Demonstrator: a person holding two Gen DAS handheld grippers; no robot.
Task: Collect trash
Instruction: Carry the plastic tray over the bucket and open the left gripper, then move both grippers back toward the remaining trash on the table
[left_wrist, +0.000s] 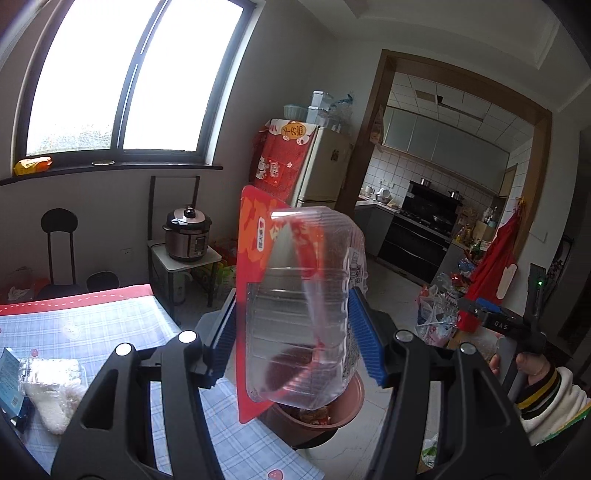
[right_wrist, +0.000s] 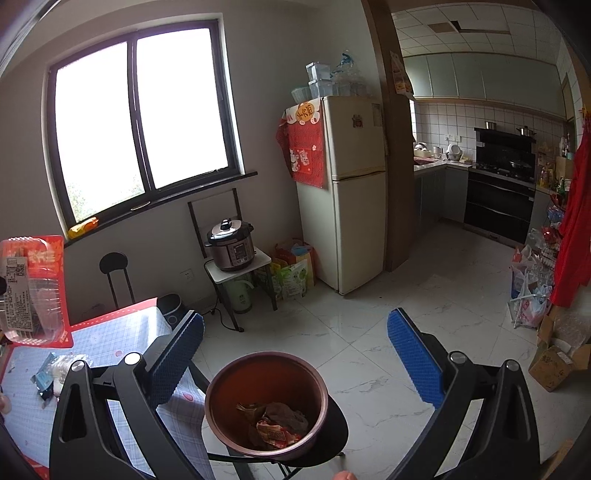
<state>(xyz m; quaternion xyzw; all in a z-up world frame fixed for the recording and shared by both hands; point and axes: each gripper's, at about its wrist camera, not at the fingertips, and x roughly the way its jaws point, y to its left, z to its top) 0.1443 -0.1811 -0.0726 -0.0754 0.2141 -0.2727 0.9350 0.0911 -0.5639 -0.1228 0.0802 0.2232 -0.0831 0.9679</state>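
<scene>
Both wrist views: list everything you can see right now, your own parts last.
Clear plastic tray with red card backing: one, held in the left claw above the bin.
Bin: one, brown, on a black stool beside the table, wrappers inside.
Table: one, blue checked cloth with red edge.
Leftover packaging: small pile, white and blue, on the table.
Pressure cooker: one, silver and black, on a small stand under the window.
Fridge: one, cream, red cloth over its top.
Black chair: one, by the wall.
Cardboard box: one, brown, on the floor at right.
Left claw: closed on the tray.
Right claw: open, empty, over the bin.
</scene>
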